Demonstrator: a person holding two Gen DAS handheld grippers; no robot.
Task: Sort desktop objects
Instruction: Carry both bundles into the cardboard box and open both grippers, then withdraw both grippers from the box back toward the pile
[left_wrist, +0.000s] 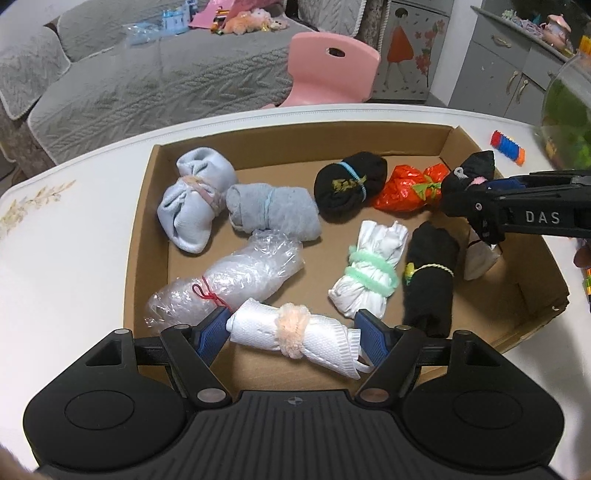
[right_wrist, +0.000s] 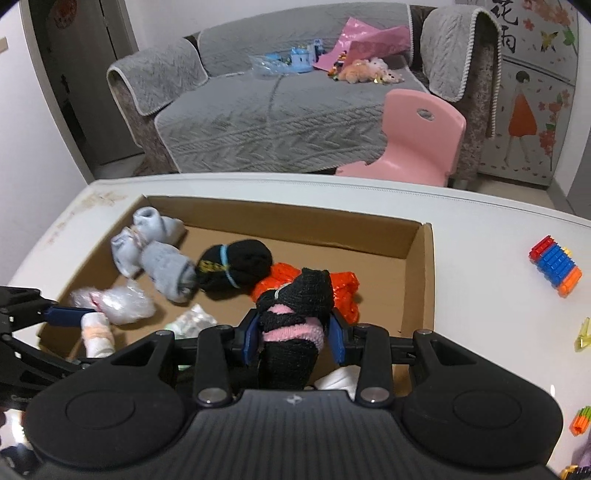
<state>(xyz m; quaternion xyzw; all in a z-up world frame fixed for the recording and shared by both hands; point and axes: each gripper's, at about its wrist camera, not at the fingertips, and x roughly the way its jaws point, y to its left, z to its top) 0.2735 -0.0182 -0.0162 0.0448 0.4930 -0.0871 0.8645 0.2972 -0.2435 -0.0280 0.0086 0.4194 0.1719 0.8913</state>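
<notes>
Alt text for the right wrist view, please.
The right hand-held gripper is shut on a black and pink sock bundle above a cardboard box of tied bundles; toy bricks lie on the white table.

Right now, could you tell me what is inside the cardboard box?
The cardboard box holds tied bundles: light blue, grey, black, orange, clear plastic and white. The right gripper and its black bundle partly hide another white bundle.

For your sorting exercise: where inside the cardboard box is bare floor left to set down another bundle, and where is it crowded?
Bare floor runs along the cardboard box's far wall, behind the black roll. The centre and right side are crowded.
</notes>
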